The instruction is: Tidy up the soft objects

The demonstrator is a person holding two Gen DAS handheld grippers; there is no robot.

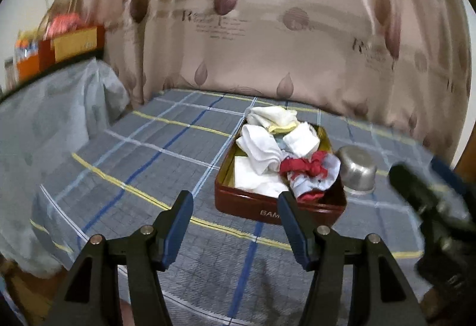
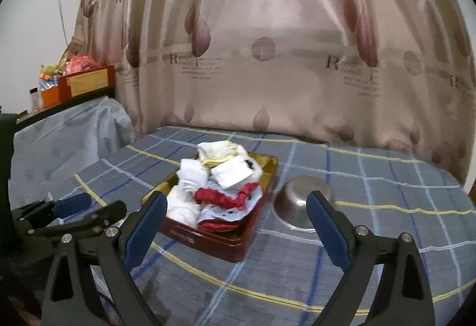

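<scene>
A dark red tin box (image 1: 253, 205) (image 2: 226, 248) sits on the plaid bed cover and holds a heap of soft things: white socks (image 1: 261, 147) (image 2: 193, 174), a white and yellow cloth (image 1: 272, 114) (image 2: 220, 150), and a red and pale blue cloth (image 1: 309, 169) (image 2: 226, 201) on the near right. My left gripper (image 1: 235, 201) hovers in front of the box, open and with nothing in it. My right gripper (image 2: 236, 202) also stands in front of the box, open wide and holding nothing. In the left wrist view the right gripper's body is a blur at the right edge.
An upturned steel bowl (image 1: 357, 169) (image 2: 303, 201) lies just right of the box. A shiny curtain (image 1: 267, 28) hangs behind the bed. To the left stand a plastic-covered piece of furniture (image 1: 53, 123) and a shelf with an orange box (image 1: 74, 43).
</scene>
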